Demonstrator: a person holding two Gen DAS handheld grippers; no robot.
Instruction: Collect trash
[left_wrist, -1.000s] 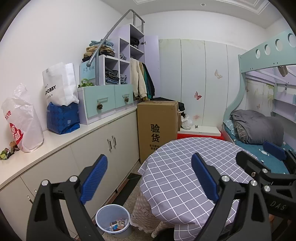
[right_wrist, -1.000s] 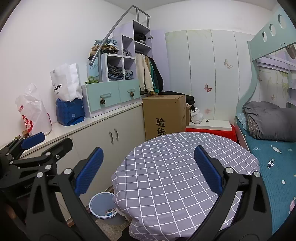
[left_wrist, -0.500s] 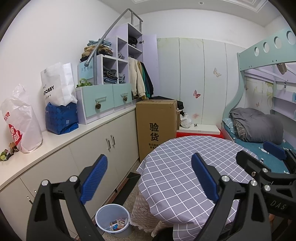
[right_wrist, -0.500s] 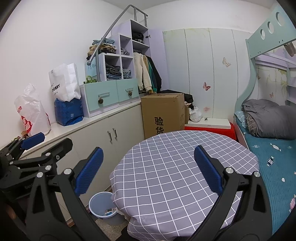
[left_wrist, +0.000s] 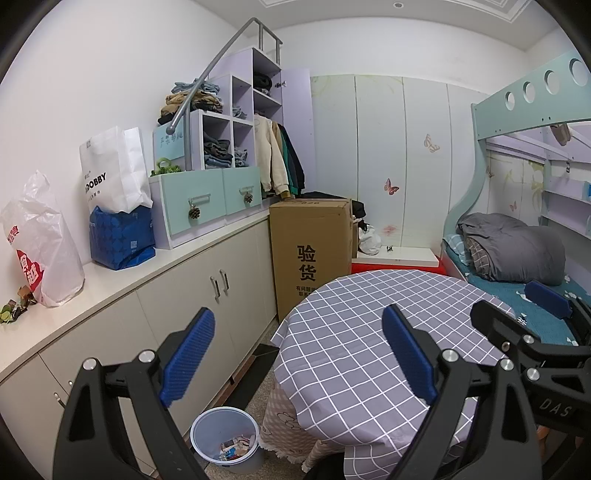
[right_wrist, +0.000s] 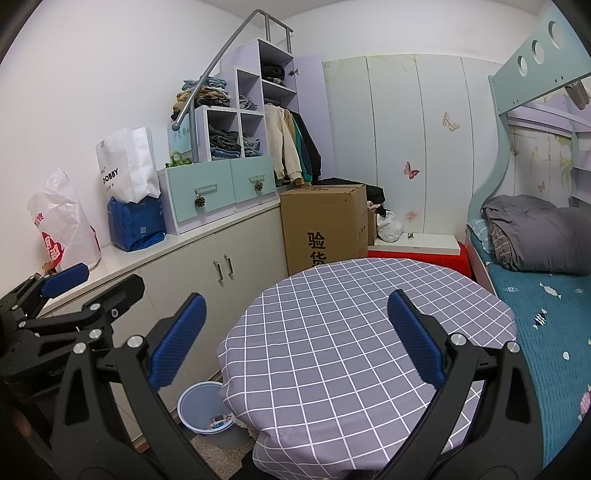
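Spreading wide, the blue-padded fingers of the left gripper (left_wrist: 297, 354) are held apart over the near edge of the table (left_wrist: 369, 332), with nothing between them. The right gripper (right_wrist: 293, 341) is likewise held wide and empty above the table, whose round top is covered by a grey checked cloth (right_wrist: 351, 314). No trash is seen lying on the cloth. A bin (left_wrist: 224, 435) is set on the floor just left of the table, between the table and the cabinets (left_wrist: 192, 295); scraps of paper and wrappers are seen at its bottom. In the right wrist view the bin (right_wrist: 201, 410) is partly hidden by the hanging cloth. Behind the table a tall carton (left_wrist: 312, 251) is stood against the end of the cabinets. On the cabinet top, well left of the table, a white plastic bag (left_wrist: 40, 247) with red print is placed, a blue bag (left_wrist: 120, 236) beside it, and a white paper bag (left_wrist: 112, 173) stood inside the blue one. Small crumpled bits (left_wrist: 14, 306) are seen touching the plastic bag's left side; what they are cannot be told. Right of the table a bed (right_wrist: 546, 306) with a grey quilt (right_wrist: 535, 232) is seen. Each gripper is visible at the edge of the other's view, beside the table.
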